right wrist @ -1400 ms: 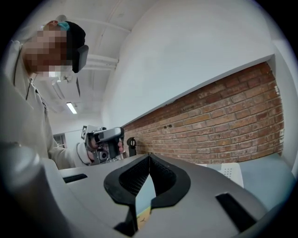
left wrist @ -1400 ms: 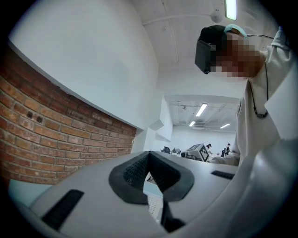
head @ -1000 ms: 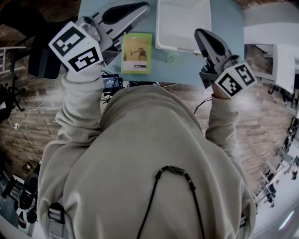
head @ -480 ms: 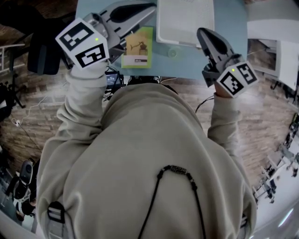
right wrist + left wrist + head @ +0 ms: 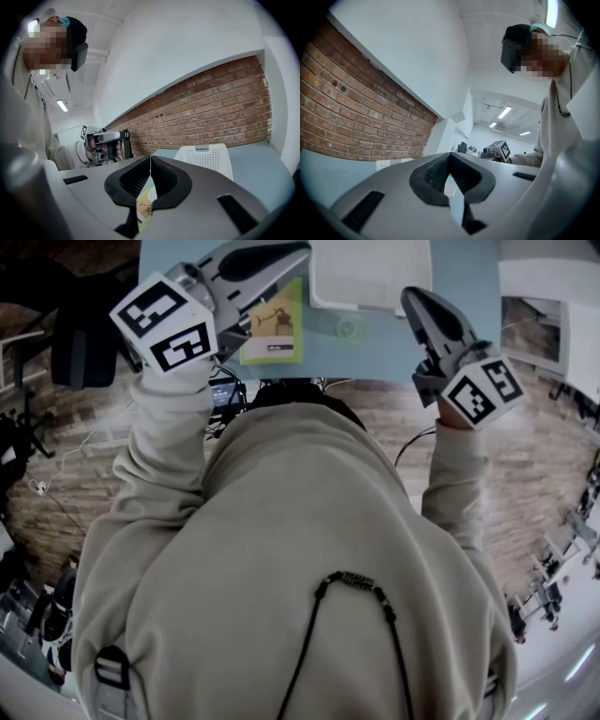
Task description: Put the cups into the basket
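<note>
Pale blue tabletop (image 5: 469,263) at the top of the head view, set against a red brick wall (image 5: 211,112) with white plaster above it. Patterned brown floor (image 5: 56,474) below, loose cables on it; a black chair (image 5: 82,348) stands off the tabletop's left end. Strip lights (image 5: 504,112) run along the ceiling of an open room further back.

White perforated basket (image 5: 367,273) stands at the far middle of the tabletop. A small clear round thing, apparently a cup (image 5: 347,329), sits on the tabletop just in front of the basket's near edge; it is too faint to be sure. A green booklet (image 5: 274,324) lies flat to its left.

Left hand-held gripper (image 5: 298,251) is over the booklet's far corner, jaws together, nothing between them. Right hand-held gripper (image 5: 412,294) is beside the basket's right near corner, jaws together, empty.
</note>
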{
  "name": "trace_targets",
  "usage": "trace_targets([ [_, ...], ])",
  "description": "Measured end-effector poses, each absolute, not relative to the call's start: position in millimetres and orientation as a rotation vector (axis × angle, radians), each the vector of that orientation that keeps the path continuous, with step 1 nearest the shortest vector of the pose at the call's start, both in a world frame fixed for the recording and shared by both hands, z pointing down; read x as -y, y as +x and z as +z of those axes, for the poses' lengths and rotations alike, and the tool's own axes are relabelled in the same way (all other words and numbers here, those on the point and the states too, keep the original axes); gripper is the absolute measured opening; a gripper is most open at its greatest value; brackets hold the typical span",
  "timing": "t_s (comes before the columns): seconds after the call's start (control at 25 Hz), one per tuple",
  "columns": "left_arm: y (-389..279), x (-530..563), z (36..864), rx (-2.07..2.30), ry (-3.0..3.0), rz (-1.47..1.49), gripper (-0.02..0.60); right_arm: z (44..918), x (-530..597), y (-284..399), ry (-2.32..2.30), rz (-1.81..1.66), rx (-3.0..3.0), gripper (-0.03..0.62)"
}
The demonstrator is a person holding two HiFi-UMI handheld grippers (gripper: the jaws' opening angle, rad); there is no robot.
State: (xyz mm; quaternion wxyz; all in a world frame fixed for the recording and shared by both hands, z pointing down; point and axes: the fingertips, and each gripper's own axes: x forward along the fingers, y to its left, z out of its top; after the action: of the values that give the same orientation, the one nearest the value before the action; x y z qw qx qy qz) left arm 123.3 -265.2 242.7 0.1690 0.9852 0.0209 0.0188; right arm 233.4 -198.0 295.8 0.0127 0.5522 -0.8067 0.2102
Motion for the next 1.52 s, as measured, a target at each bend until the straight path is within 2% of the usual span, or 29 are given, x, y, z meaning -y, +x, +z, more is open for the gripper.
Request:
trace_targets([
  [1.04,136,265,324,-0.088,2.647,0.158,0.000,399,182,241,1.721,0.899,2.338,0.021],
  [1.28,136,264,338,-0.081,2.612,0.174,-0.002,429,182,237,1.677,0.940,2.284,0.084],
  [1.52,139,267,350,-0.085,2.582,0.175,0.000,458,184,241,1.671,0.959,2.210,0.176],
])
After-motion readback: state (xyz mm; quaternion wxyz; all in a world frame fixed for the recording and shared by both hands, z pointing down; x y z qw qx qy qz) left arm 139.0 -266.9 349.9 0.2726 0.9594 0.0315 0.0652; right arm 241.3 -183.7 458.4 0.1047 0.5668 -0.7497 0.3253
